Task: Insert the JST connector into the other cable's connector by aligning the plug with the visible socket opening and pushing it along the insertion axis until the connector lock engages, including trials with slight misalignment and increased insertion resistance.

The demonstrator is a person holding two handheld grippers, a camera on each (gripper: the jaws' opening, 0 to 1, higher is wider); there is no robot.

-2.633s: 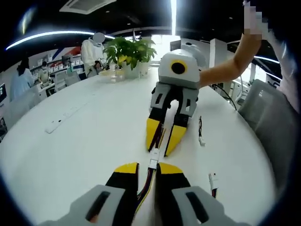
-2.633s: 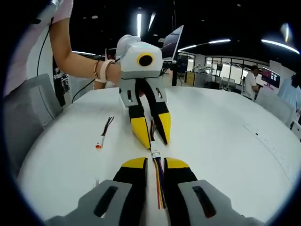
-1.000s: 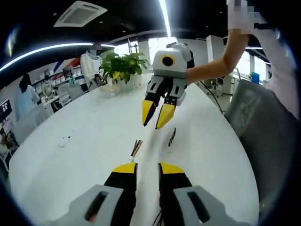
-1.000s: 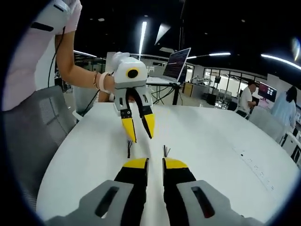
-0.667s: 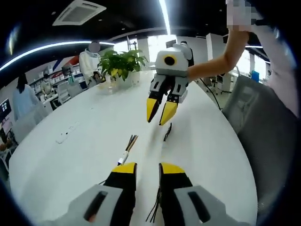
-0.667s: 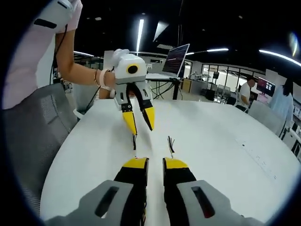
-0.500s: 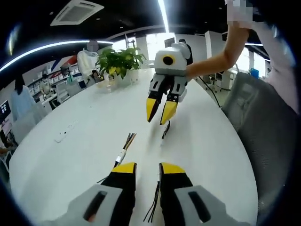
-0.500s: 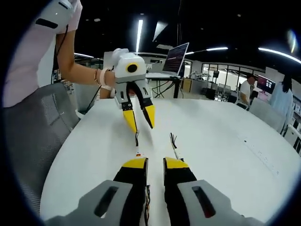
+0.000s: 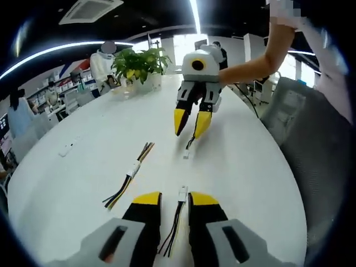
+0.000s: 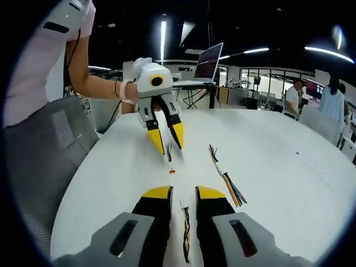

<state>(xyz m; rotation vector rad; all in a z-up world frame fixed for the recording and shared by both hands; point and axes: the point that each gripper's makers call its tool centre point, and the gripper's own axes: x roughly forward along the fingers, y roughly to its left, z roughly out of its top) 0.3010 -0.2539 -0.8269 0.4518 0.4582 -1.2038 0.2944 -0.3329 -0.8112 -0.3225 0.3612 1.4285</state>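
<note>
Table [image 9: 78,167]: white, rounded top; carries all the cables listed below.
Left gripper [image 9: 169,198]: yellow-tipped jaws rise from the bottom of the left gripper view, slightly parted, nothing pinched. In the right gripper view it hangs above the table at [image 10: 165,140], held by a person's hand with a bracelet at the wrist; jaws spread, holding nothing.
Right gripper [image 10: 182,193]: jaws slightly apart, gripping nothing. Seen from the left gripper view at [image 9: 188,124], raised over the table on a bare forearm, jaws open and empty.
Mated cable [image 9: 131,172]: multicoloured wires at both ends with a white joined connector in the middle; lies flat on the table, left of the left gripper's jaws and clear of them. In the right gripper view it lies at [image 10: 224,176], right of that view's own jaws.
Loose cable, white connector [image 9: 177,214]: lies on the table in the gap between the left gripper's jaws, connector end pointing away, dark wires trailing back.
Loose cable, small plug [image 9: 189,149]: lies just below the right gripper's tips in the left gripper view, apart from them.
Loose cable, orange-tipped [image 10: 169,161]: on the table beneath the left gripper's tips.
Short cable [image 10: 185,221]: lies between the right gripper's jaws.
Surroundings: potted plant [image 9: 139,64] at the table's far edge; grey chair [image 10: 41,161] beside the table; open laptop [image 10: 208,62] on a stand beyond; other people stand in the office background.
</note>
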